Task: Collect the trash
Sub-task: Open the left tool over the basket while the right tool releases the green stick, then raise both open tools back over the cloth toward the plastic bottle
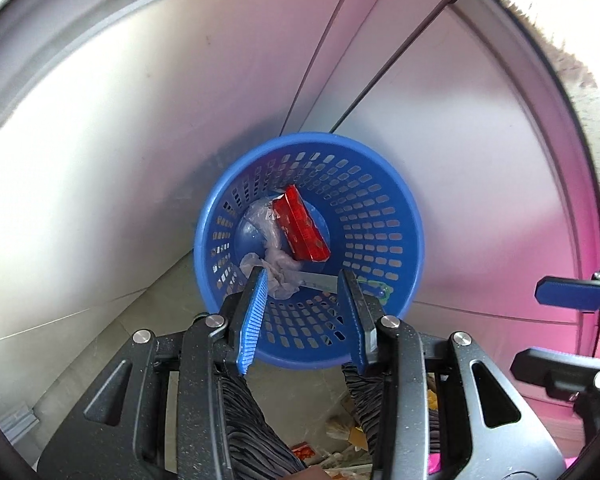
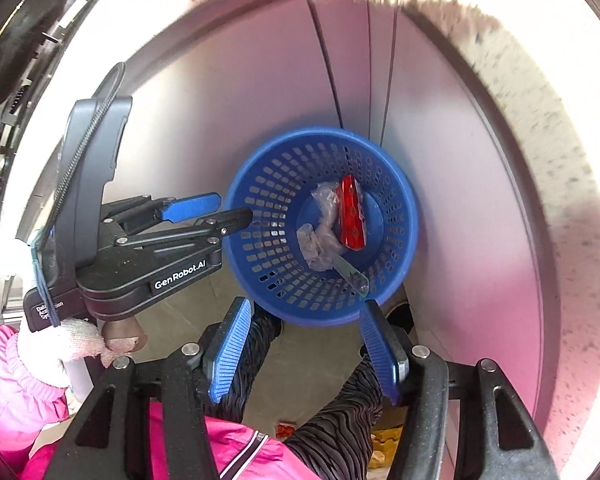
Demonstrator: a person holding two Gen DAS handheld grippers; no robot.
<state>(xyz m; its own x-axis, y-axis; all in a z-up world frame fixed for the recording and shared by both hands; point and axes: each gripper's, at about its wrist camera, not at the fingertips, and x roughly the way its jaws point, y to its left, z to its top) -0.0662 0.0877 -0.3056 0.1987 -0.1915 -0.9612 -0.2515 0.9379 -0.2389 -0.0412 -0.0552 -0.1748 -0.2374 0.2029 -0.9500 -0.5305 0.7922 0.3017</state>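
A blue perforated basket (image 1: 380, 216) stands on the floor against a grey wall; it also shows in the right wrist view (image 2: 268, 200). Inside lie a red wrapper (image 1: 300, 224), crumpled clear plastic (image 1: 278, 272) and a flat grey strip (image 1: 320, 282). The same red wrapper (image 2: 352, 216), plastic (image 2: 320, 240) and strip (image 2: 352, 272) show in the right wrist view. My left gripper (image 1: 304, 280) is open and empty above the basket's near rim. My right gripper (image 2: 306, 306) is open and empty, just short of the basket. The left gripper (image 2: 230, 208) shows at the basket's left rim.
Grey wall panels (image 1: 180, 100) rise behind the basket. The tiled floor (image 1: 300, 400) below holds scattered wrappers (image 1: 340, 436). The person's striped legs (image 2: 332, 432) and pink jacket (image 2: 240, 456) are underneath. The right gripper (image 1: 556, 328) shows at the right edge.
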